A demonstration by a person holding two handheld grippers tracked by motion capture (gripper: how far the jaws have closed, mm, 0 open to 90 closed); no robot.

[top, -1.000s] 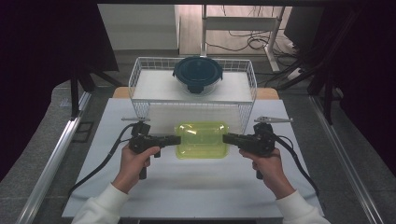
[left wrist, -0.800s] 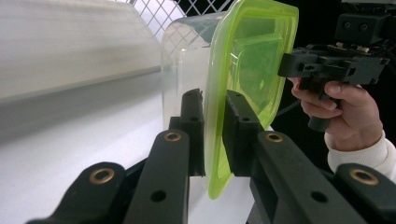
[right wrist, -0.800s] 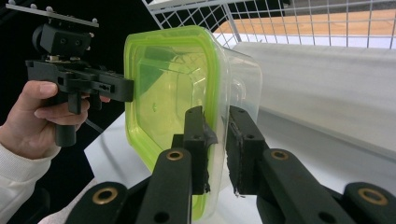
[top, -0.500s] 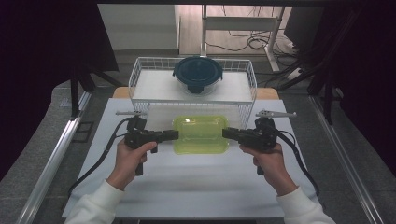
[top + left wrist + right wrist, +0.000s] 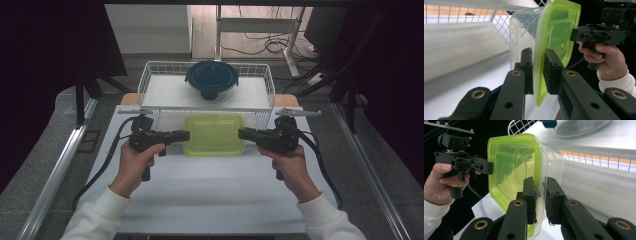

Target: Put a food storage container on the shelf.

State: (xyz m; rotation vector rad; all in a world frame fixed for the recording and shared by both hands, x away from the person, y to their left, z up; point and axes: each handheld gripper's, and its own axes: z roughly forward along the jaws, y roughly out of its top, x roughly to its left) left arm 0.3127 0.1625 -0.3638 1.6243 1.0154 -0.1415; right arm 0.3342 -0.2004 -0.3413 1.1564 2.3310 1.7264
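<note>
table (image 5: 210,200): white top, wide bare stretch between the person's forearms and the box; its left and right edges lie just outside the two hands, with a metal rail beyond each edge.

wire basket (image 5: 150,82): white mesh, standing at the far side of the table; its near rim runs just behind the box, close to both grippers. the high view shows a round dark-lidded bowl (image 5: 212,80) inside it at the back, and the right gripper view catches the bowl's clear wall over the mesh.

box (image 5: 214,134): clear tub with a yellow-green lid, held between the two grippers just in front of the basket's near rim, long side across the table. the gripper views show the clear tub under the lid, which the high view does not; the left gripper view also shows a gap of bare white table beneath it.

left gripper (image 5: 537,71): jaws pressed on the left lip of the box, one pad on the lid side, one on the tub side; pistol grip in the left hand (image 5: 135,162).

right gripper (image 5: 539,195): jaws pinching the right lip of the box the same way; the right hand (image 5: 290,165) holds its handle. each gripper view shows the opposite gripper at the far edge of the lid.
</note>
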